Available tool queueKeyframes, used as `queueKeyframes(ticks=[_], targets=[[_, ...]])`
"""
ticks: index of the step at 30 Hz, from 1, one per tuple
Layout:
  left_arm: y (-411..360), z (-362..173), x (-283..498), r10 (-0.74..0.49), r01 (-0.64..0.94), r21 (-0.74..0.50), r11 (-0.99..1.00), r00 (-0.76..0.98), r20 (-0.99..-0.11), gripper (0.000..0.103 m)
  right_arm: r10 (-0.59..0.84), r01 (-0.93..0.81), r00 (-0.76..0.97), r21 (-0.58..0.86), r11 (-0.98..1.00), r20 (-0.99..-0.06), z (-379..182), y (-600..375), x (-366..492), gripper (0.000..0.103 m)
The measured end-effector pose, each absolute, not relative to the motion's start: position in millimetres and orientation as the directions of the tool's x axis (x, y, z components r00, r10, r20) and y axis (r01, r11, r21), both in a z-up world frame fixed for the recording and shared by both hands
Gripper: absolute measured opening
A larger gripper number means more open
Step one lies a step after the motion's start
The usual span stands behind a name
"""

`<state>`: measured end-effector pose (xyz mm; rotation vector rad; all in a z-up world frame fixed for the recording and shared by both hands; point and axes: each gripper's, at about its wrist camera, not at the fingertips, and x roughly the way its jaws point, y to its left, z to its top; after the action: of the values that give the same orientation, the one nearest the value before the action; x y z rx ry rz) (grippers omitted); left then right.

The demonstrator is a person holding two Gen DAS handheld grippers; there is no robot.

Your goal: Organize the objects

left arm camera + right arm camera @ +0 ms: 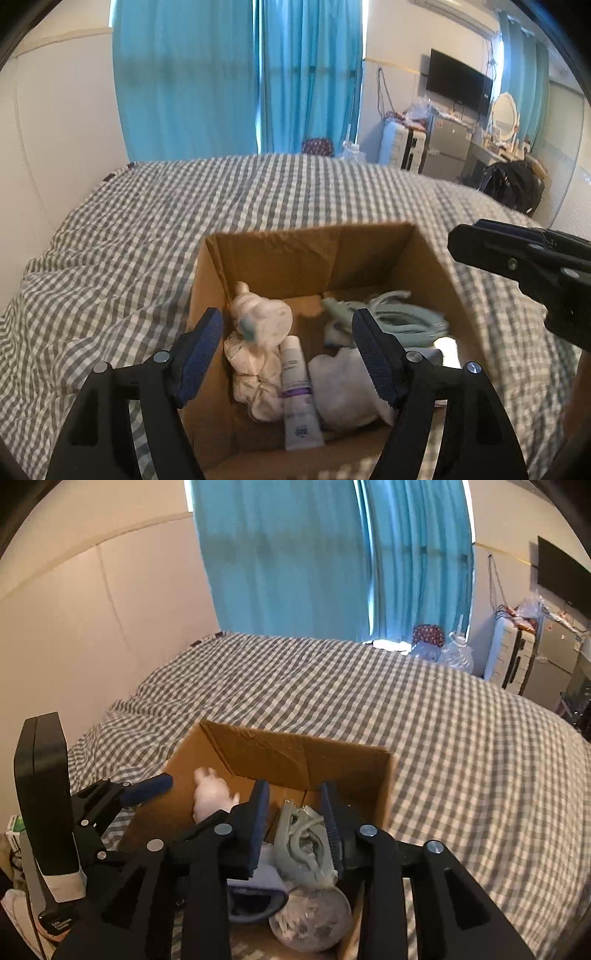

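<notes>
Both grippers hover over the box (280,254) on the bed (147,221): left gripper (288,328) spread, empty; right gripper (295,819) slightly parted above what looks like green cable (303,845).

Walls: plain cream panels (92,602), a thin trim line running high across them.
Window: covered by turquoise curtains (236,74); daylight glows through the cloth and at the gap.
Bed: fills the middle of the room under a grey-and-white checked cover (258,192).
Far wall: a dark flat screen (458,83) mounted high.
Furniture below the screen: a white suitcase (508,657), a grey cabinet (447,147), and an oval white mirror (504,110) on a cluttered desk.
Light: soft, daytime.
</notes>
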<state>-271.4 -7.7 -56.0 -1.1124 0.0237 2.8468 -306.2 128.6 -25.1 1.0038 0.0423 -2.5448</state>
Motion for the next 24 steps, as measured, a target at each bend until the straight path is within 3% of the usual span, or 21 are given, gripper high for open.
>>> queueKeyframes(ticks=[2, 5, 9, 11, 21, 24], targets=[[-5, -39, -260, 0.07, -0.088, -0.006, -0.996, -0.752, -0.655, 0.078, -0.344, 0.365, -0.683, 0.107, -0.925, -0.644, -10, 138, -294, 0.042], [-1, -10, -236, 0.059, -0.083, 0.012, -0.996, -0.798, -0.6, 0.092, -0.334, 0.35, -0.719, 0.097, -0.932, -0.609, 18, 149, -271, 0.051], [-2, 24, -204, 0.069, -0.085, 0.005, -0.996, -0.841, -0.536, 0.093, -0.318, 0.333, -0.769, 0.077, -0.94, -0.555, 55, 162, -235, 0.066], [-2, 37, -189, 0.06, -0.074, 0.009, -0.997, -0.861, -0.506, 0.099, -0.308, 0.323, -0.793, 0.066, -0.944, -0.527, 71, 168, -216, 0.07], [1, 74, -125, 0.014, -0.031, 0.038, -0.999, -0.923, -0.384, 0.103, -0.242, 0.259, -0.885, 0.013, -0.966, -0.399, 109, 189, -132, 0.102], [2, 74, -110, -0.012, -0.01, 0.059, -0.998, -0.934, -0.356, 0.103, -0.224, 0.241, -0.903, 0.0, -0.971, -0.365, 107, 192, -117, 0.103]])
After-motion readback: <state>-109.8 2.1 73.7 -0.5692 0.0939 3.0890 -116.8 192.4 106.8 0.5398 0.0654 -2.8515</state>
